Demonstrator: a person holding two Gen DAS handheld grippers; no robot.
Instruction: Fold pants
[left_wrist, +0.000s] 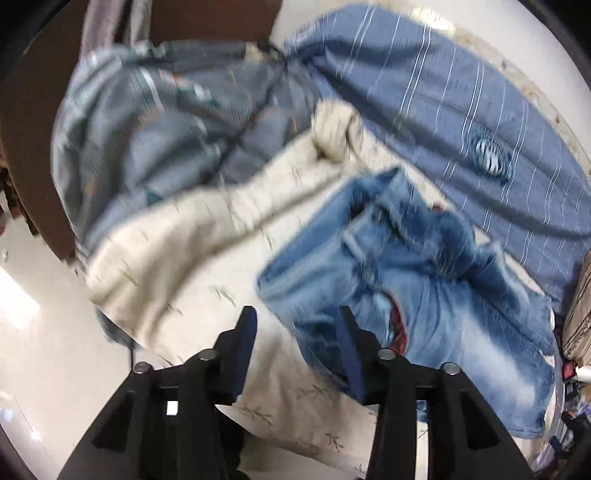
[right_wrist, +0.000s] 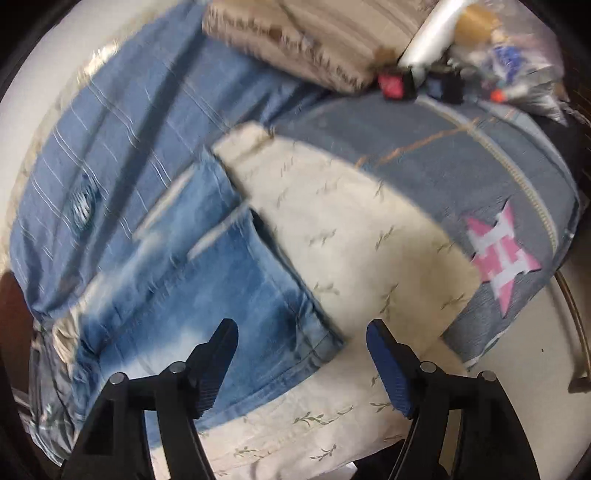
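Left tool (left_wrist: 297, 334): jaws partly apart, nothing between the pads, hanging above the bed with its right finger over the near edge of the jeans (left_wrist: 417, 295). No contact visible. Right tool (right_wrist: 301, 345): jaws wide, empty, poised over the corner of the jeans (right_wrist: 207, 280), where denim meets the cream sheet (right_wrist: 354, 251).

Jeans lying on the cream leaf-print sheet (left_wrist: 207, 236), light blue with bleached patches, partly folded; waistband end bunched and rumpled in the left view, flatter leg portion with pale horizontal rips in the right view.

Both views smeared by motion blur. Red patch on the jeans (left_wrist: 399, 325) too blurred to identify. Round mark on the blue striped blanket (left_wrist: 491, 155) blurred as well; pattern not legible. Far end of the jeans cut off by the left edge of the right view. Grey-blue quilt (right_wrist: 443, 147) partly hidden under the sheet. Clutter at the top of the right view, including a red-and-black item (right_wrist: 395, 85) and a white tube (right_wrist: 432, 40), hard to make out. Striped beige pillow (right_wrist: 303, 40) cut off at the top edge.

Pink star patch (right_wrist: 502, 254) on the quilt carrying a white letter H; no other readable writing.
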